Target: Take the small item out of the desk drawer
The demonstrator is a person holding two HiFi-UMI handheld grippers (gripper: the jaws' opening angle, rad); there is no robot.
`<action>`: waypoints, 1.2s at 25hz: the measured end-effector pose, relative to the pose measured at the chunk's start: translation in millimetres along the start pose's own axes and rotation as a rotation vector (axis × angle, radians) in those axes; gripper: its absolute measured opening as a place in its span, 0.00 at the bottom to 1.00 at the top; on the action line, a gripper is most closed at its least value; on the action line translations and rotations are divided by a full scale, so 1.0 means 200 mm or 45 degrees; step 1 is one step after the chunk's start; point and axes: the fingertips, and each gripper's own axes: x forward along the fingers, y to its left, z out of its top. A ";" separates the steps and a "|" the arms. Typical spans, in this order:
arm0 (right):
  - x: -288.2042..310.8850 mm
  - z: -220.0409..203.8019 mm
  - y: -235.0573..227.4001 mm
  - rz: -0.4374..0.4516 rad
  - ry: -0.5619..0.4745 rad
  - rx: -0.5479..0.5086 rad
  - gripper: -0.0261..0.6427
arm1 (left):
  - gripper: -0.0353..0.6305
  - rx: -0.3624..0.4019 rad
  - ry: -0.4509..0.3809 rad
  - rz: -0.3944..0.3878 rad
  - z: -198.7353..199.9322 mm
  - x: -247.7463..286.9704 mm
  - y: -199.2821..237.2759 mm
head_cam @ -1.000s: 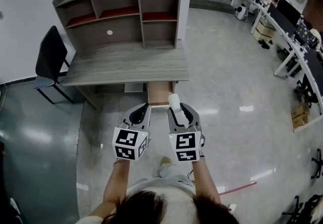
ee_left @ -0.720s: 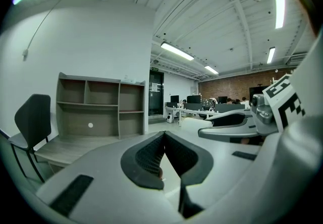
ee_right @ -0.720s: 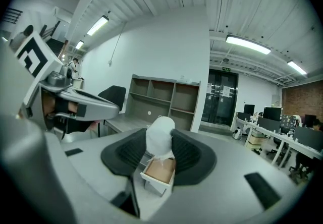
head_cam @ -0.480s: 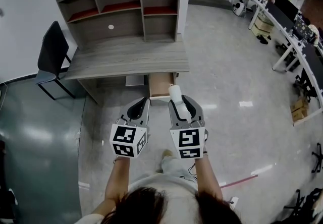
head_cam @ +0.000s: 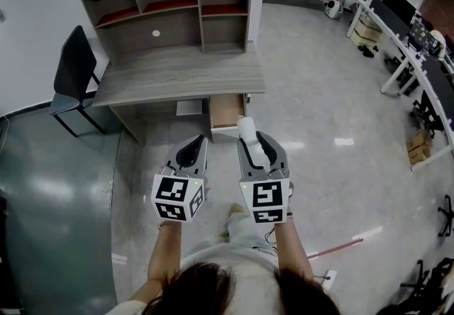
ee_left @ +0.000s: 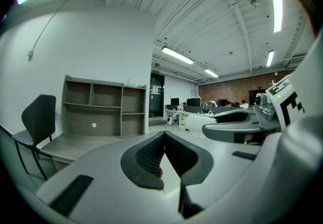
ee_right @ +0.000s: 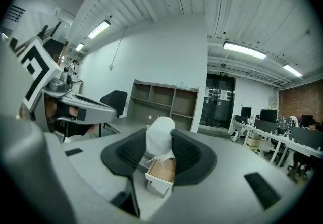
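A grey wooden desk (head_cam: 177, 76) with a shelf unit stands ahead, and its drawer (head_cam: 226, 113) is pulled open, showing a bare wooden inside. My right gripper (head_cam: 250, 137) is shut on a small white wrapped item (head_cam: 249, 137), held above the floor in front of the drawer. In the right gripper view the white item (ee_right: 159, 137) sits pinched between the dark pads, with the open drawer (ee_right: 161, 172) below it. To its left my left gripper (head_cam: 193, 152) is shut, its pads touching with nothing between them (ee_left: 162, 148).
A black chair (head_cam: 71, 79) stands left of the desk. White office desks (head_cam: 418, 65) with monitors line the right side. A cardboard box (head_cam: 420, 150) sits on the floor at far right. A red strip (head_cam: 337, 247) lies on the glossy floor near my feet.
Both grippers have drawn back slightly from the desk towards me, the right one still carrying the white item. The drawer stays open.
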 end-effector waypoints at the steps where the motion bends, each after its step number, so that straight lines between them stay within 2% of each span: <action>1: -0.02 0.00 0.01 -0.003 -0.002 0.000 0.29 | 0.08 0.000 -0.001 -0.001 0.00 -0.01 -0.01; 14: -0.15 0.03 0.10 -0.033 -0.014 0.005 0.29 | 0.08 -0.008 -0.009 -0.020 -0.03 -0.17 -0.03; 30: -0.16 0.02 0.14 -0.034 -0.001 0.009 0.29 | 0.08 -0.017 -0.002 -0.029 -0.04 -0.21 -0.01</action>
